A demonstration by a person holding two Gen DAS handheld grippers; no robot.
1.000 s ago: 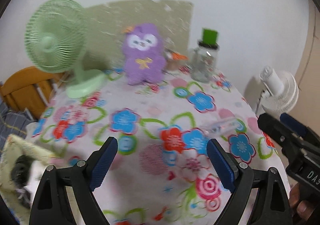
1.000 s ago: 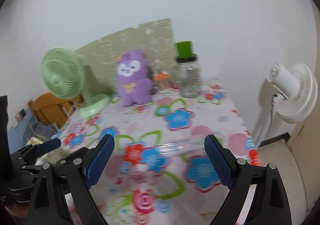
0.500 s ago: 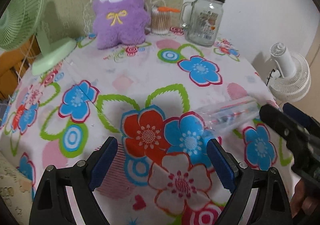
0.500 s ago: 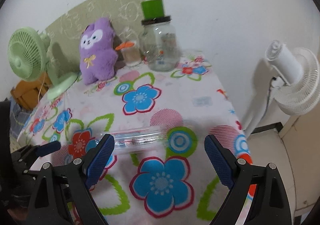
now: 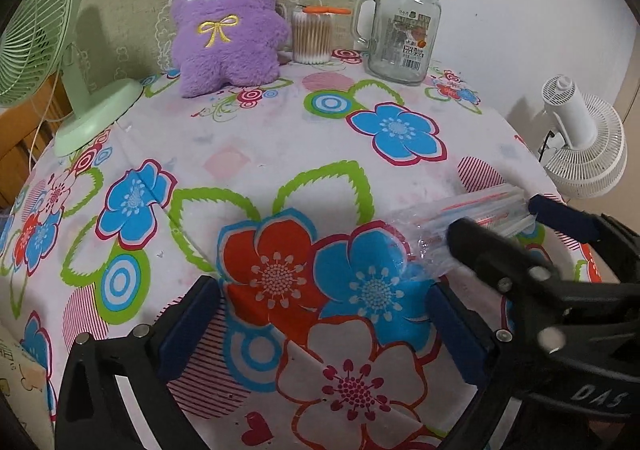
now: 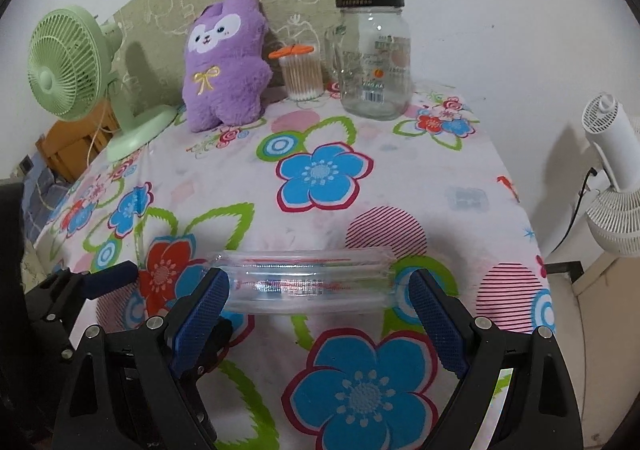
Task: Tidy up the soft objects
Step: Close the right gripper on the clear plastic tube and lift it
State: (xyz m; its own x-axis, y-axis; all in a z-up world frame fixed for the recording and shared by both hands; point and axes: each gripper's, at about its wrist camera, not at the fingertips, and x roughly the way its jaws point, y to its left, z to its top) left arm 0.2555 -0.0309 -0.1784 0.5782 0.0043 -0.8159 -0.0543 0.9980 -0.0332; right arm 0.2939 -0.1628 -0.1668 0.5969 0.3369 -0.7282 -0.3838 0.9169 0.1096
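Worktop (image 6: 460, 154) under floral cloth; clear plastic packet (image 6: 308, 282) taken as landmark, lying flat at the near edge. Right hand-held gripper (image 6: 316, 302) straddles the packet's two ends, blue pads wide apart and not visibly pressing, nothing held. Left hand-held gripper (image 5: 324, 326) sits beside the packet's left end over bare cloth, jaws opening, empty. Judgement: closing along the length would buckle it; better to turn and pinch across the short width. Packet looks thin, crinkly, transparent, with red and blue slender contents. Purple plush (image 6: 224, 62) stands well beyond it, by the wall.
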